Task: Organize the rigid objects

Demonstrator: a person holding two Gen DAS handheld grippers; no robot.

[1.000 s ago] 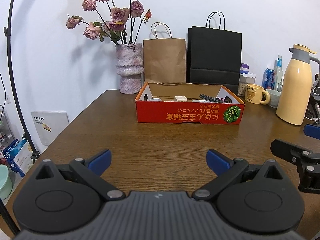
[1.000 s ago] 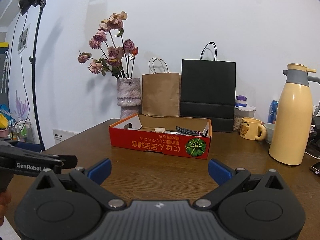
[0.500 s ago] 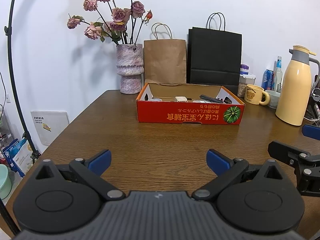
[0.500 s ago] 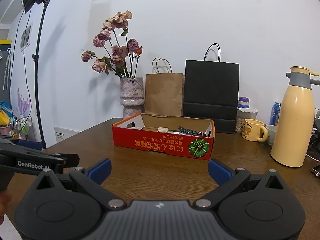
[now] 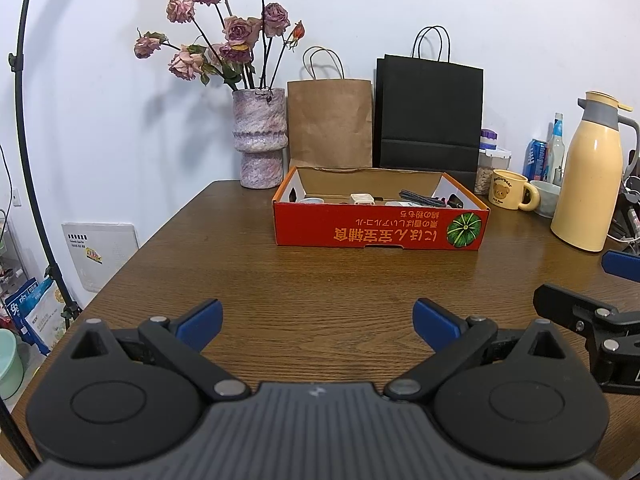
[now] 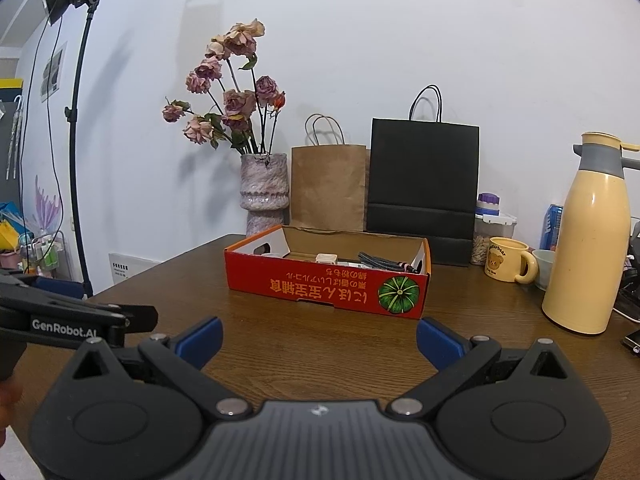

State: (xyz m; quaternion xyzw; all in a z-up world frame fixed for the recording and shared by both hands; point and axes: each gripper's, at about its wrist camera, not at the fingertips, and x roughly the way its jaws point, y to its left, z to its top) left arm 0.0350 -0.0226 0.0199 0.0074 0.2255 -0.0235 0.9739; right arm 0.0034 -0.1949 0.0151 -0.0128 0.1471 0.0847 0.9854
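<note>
Both the left gripper [image 5: 316, 316] and right gripper [image 6: 319, 334] hang spread wide and empty above the wooden table [image 5: 320, 280]. At twelve o'clock sits the red cardboard box [image 5: 380, 230], small items and a braided cable [image 5: 420, 199] already inside. This fits either sorting about to start or just finished; no loose object shows.

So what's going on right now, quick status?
Left gripper open, empty. Right gripper open, empty. Red box ahead on table, small items inside. Path to it bare.

Counted on the table [image 5: 320, 280]: one red box [image 5: 380, 228], two paper bags [image 5: 330, 120], one vase [image 5: 260, 136], one mug [image 5: 510, 190], one flask [image 5: 588, 184].
</note>
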